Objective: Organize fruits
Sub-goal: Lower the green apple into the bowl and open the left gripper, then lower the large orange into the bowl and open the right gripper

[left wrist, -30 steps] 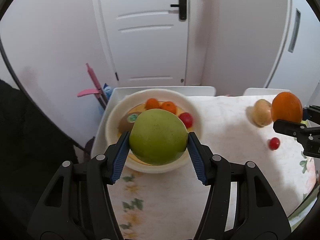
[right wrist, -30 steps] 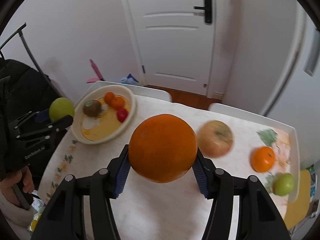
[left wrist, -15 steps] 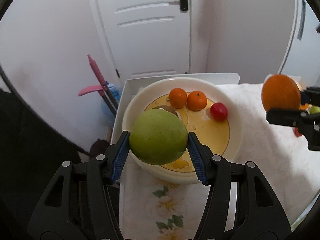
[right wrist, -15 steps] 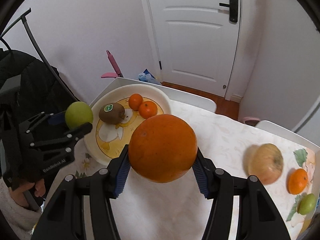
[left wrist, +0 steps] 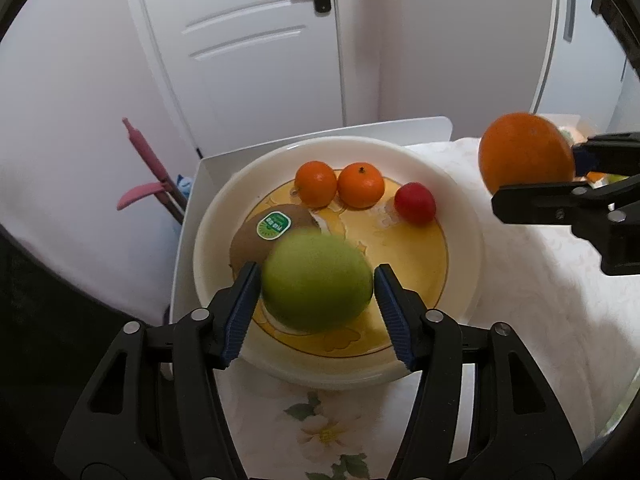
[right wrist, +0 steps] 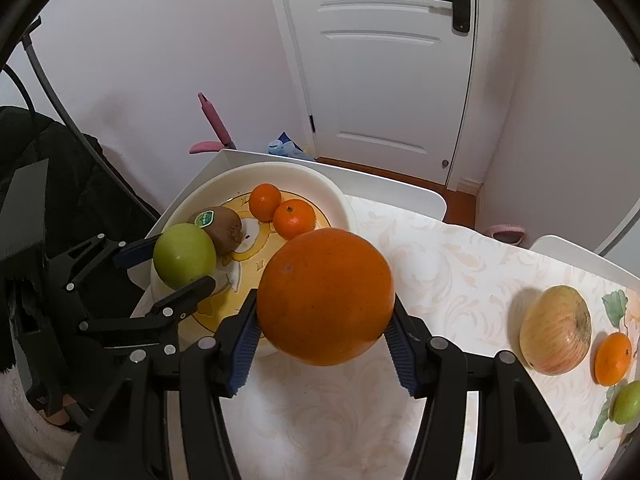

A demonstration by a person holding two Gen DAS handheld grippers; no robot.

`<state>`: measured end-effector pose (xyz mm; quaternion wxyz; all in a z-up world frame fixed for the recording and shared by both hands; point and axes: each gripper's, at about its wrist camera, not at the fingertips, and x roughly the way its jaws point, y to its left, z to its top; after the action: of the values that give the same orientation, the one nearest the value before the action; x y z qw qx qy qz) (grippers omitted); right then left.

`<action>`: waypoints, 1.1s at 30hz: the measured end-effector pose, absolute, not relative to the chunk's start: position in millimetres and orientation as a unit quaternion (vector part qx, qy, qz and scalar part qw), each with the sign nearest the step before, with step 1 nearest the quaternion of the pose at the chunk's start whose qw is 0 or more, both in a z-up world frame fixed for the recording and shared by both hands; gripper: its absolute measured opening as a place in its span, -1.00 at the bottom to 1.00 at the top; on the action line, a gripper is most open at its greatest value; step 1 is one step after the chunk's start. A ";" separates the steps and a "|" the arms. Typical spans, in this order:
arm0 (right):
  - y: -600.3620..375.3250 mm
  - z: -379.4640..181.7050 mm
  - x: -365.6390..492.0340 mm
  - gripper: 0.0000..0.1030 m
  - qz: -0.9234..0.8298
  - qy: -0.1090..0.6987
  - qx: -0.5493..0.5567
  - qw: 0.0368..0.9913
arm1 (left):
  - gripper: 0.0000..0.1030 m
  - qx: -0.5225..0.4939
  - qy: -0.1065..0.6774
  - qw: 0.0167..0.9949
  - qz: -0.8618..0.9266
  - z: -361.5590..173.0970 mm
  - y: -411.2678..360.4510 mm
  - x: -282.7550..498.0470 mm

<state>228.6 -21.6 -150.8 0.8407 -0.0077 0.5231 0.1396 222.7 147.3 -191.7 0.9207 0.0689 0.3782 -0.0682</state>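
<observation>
A white bowl with a yellow inside holds a kiwi, two mandarins and a small red fruit. My left gripper hangs low over the bowl's near side and its jaws are opening. The green apple between them is blurred and a gap shows at the right pad. In the right wrist view the left gripper and the apple are at the bowl's left edge. My right gripper is shut on a big orange, just right of the bowl.
On the flowered tablecloth at the right lie a yellowish apple, a mandarin and a small green fruit. White chair backs stand behind the table. A person's hand shows at the lower left.
My left gripper came down over the bowl and its jaws spread, letting the green apple slip lower. The right gripper carried the orange leftward, close to the bowl.
</observation>
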 end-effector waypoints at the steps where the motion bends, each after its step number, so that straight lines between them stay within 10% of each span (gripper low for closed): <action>1: -22.1 -150.9 228.9 0.05 0.139 0.524 -0.007 0.841 | 0.82 0.070 0.374 0.923 -0.064 -189.7 147.5 221.8; 33: -3.5 -168.5 247.1 0.04 0.259 0.537 -0.056 0.801 | 1.00 -0.020 0.381 0.922 0.059 -167.6 171.6 163.9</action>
<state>247.1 -3.5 -168.5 0.8011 -0.0561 0.5367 0.2588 163.9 171.6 -167.6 0.9224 -0.0199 0.3812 0.0591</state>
